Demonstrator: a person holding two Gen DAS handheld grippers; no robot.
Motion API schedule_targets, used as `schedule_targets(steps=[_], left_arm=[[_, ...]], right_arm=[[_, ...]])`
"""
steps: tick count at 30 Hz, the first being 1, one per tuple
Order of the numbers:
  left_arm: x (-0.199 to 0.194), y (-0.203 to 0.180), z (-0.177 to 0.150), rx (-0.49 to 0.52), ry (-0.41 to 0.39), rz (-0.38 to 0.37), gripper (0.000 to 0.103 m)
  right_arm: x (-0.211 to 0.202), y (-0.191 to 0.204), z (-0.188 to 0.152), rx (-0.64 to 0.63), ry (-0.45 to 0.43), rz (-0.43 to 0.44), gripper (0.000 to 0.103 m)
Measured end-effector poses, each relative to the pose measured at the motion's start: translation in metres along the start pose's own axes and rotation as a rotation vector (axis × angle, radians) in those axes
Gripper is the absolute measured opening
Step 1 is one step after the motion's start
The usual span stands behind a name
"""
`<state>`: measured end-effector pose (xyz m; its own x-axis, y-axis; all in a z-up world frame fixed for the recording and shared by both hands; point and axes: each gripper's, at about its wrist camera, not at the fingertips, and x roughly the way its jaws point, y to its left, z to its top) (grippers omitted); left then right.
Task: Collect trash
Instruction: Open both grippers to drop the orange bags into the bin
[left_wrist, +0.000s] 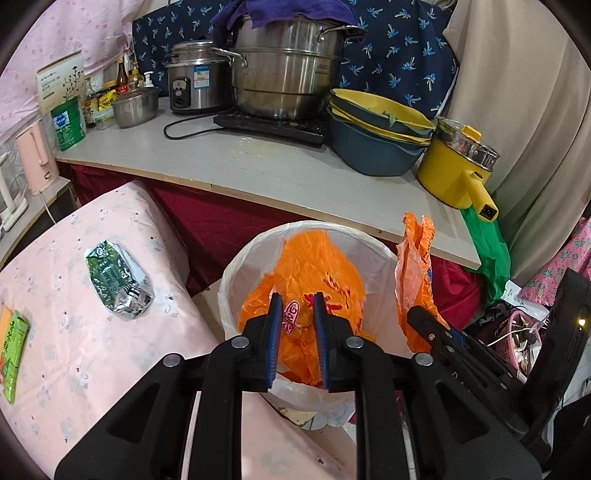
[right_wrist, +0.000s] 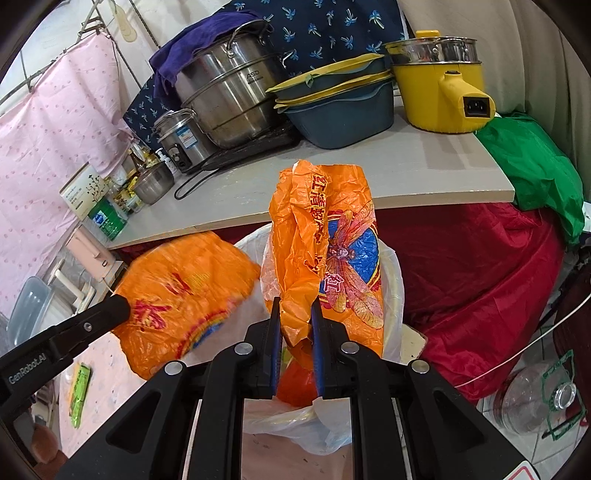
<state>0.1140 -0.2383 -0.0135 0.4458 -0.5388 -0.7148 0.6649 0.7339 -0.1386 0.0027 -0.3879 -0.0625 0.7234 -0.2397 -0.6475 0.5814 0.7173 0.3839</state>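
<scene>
A white-lined trash bin (left_wrist: 236, 273) stands below the counter, between the pink-covered surface and the red cloth. My left gripper (left_wrist: 297, 314) is shut on an orange plastic wrapper (left_wrist: 317, 266) and holds it over the bin's mouth. My right gripper (right_wrist: 295, 317) is shut on a second orange wrapper with a dragonfly print (right_wrist: 332, 236), held upright over the bin's (right_wrist: 393, 280) right side. That wrapper (left_wrist: 415, 266) and the right gripper also show in the left wrist view. A crumpled green-and-silver packet (left_wrist: 118, 284) and a green-orange packet (left_wrist: 13, 347) lie on the pink surface.
A grey counter (left_wrist: 258, 166) behind the bin carries steel pots (left_wrist: 284, 66), a rice cooker (left_wrist: 192, 79), stacked blue-yellow basins (left_wrist: 376, 133), a yellow electric pot (left_wrist: 458, 170) and bottles. A green bag (right_wrist: 535, 173) hangs at the counter's right end. Clutter lies on the floor at right.
</scene>
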Motion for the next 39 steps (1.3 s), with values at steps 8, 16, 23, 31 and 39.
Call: schedule_targets(steps=[8, 16, 23, 31, 39], left_arm=[[0.009, 0.009, -0.003, -0.005, -0.001, 0.041, 0.043], [0.004, 0.029, -0.005, -0.034, -0.011, 0.070, 0.053], [-0.006, 0.048, -0.008, -0.075, -0.023, 0.089, 0.055], [-0.027, 0.079, -0.014, -0.130, -0.049, 0.117, 0.059], [-0.057, 0.129, -0.024, -0.221, -0.084, 0.164, 0.061]], right_arm=[[0.013, 0.010, 0.000, -0.015, 0.018, 0.011, 0.013], [0.018, 0.025, 0.000, -0.018, 0.009, 0.015, 0.028], [0.015, 0.041, -0.001, -0.035, 0.005, 0.023, 0.032], [0.008, 0.073, -0.005, -0.088, 0.004, 0.050, 0.040], [0.005, 0.121, -0.017, -0.155, 0.018, 0.095, 0.042]])
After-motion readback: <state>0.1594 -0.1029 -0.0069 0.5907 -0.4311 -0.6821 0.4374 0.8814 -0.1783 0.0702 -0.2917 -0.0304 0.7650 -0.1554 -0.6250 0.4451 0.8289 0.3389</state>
